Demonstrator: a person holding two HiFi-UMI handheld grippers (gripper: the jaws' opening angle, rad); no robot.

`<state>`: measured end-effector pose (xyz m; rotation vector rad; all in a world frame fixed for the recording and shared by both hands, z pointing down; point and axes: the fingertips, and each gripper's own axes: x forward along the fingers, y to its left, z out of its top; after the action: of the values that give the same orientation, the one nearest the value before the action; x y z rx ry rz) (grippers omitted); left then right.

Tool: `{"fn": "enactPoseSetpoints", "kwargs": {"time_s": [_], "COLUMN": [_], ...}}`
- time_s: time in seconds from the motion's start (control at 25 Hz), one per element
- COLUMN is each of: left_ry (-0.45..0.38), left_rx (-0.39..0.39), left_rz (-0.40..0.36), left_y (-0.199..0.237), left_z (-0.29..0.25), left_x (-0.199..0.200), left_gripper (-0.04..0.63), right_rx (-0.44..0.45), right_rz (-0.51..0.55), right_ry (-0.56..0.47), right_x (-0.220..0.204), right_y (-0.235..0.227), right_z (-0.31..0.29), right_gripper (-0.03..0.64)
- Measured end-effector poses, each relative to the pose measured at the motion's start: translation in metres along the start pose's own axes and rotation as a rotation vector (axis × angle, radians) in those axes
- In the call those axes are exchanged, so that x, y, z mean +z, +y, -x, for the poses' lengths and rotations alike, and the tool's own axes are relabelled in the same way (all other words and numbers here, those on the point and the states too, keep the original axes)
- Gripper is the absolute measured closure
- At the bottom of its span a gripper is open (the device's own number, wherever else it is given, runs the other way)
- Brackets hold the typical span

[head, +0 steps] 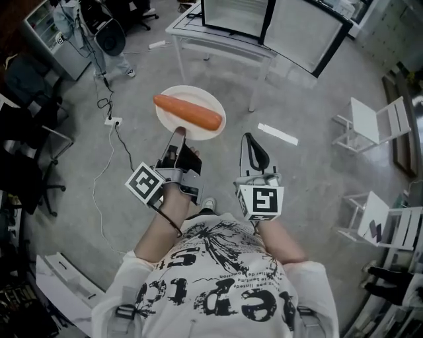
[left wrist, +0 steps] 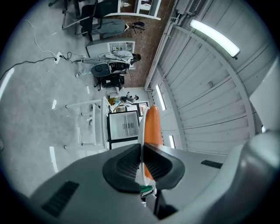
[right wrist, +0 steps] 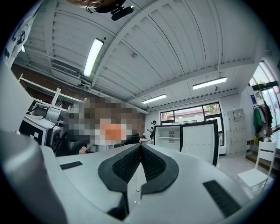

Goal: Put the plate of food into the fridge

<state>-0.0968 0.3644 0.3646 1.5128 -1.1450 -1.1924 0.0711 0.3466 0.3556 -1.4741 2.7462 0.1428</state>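
A white plate (head: 201,125) with a long orange carrot (head: 188,111) on it is held level above the grey floor. My left gripper (head: 178,134) is shut on the plate's near rim. In the left gripper view the plate (left wrist: 141,131) shows edge-on between the pads, with the carrot (left wrist: 153,127) beyond my left gripper (left wrist: 142,151). My right gripper (head: 253,140) hangs beside the plate, shut with nothing in it, and its pads meet in the right gripper view (right wrist: 140,146). The fridge (head: 234,16) stands ahead with its door (head: 310,33) swung open. It shows in the other views too: the fridge (left wrist: 124,124), the fridge (right wrist: 168,135).
A white table (head: 211,39) stands at the fridge's foot. Two white folding chairs (head: 373,122) (head: 380,218) are at the right. Cables and a power strip (head: 112,121) lie on the floor at left, near black chairs (head: 26,152). A white strip (head: 277,134) lies on the floor.
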Motion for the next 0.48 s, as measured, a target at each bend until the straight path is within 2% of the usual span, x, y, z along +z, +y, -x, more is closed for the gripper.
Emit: {"fn": "enactPoseSetpoints", "kwargs": {"time_s": [0.28,0.48], "left_ry": [0.086,0.134], "left_rx": [-0.003,-0.013], "left_rz": [0.000,0.010], "left_y": [0.012,0.025], "left_z": [-0.059,-0.090], "left_x": [0.055,0.062], "left_gripper": [0.571,0.571], "right_rx": [-0.085,-0.092], "right_rz": [-0.016,-0.016], "right_ry": [0.011,0.049], "right_x": [-0.002,-0.016], "right_y": [0.006,-0.001], "right_z": [-0.072,-0.109], "right_gripper": [0.615,0.615]}}
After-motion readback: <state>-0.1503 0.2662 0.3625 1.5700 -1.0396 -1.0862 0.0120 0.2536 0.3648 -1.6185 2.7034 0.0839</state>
